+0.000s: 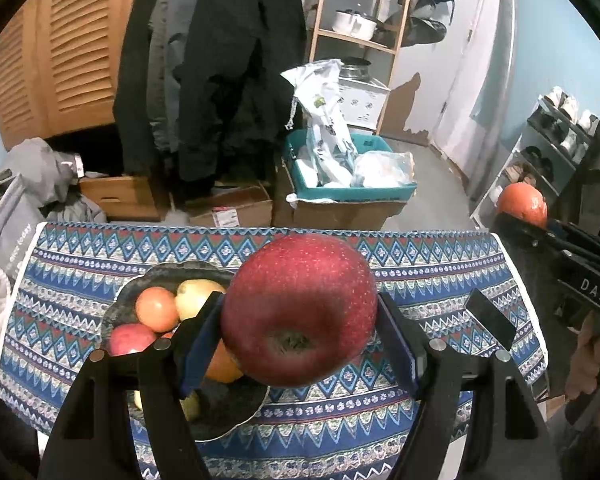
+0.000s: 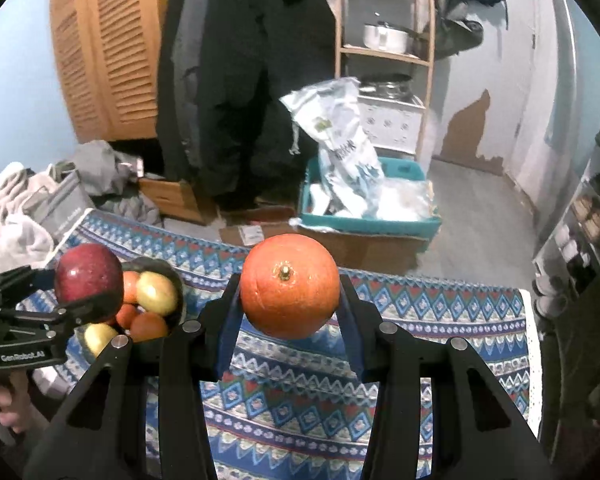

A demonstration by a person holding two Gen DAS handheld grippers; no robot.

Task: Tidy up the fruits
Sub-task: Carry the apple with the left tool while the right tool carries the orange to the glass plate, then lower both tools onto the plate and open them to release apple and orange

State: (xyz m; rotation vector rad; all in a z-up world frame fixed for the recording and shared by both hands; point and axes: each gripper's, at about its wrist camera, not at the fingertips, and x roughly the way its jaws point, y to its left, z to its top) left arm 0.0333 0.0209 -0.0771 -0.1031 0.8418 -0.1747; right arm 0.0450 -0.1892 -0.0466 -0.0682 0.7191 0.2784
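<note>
The left gripper [image 1: 300,320] is clamping a red apple [image 1: 300,310] above the dark fruit bowl [image 1: 120,308] on the patterned surface [image 1: 440,280]. The right gripper [image 2: 290,300] is pinching an orange [image 2: 290,286] further right, clear of the bowl. Both fruits are being held only at their round sides, so either is risking a slip. The bowl is looking full, so an added fruit could roll out. The apple is hiding part of the bowl.
</note>
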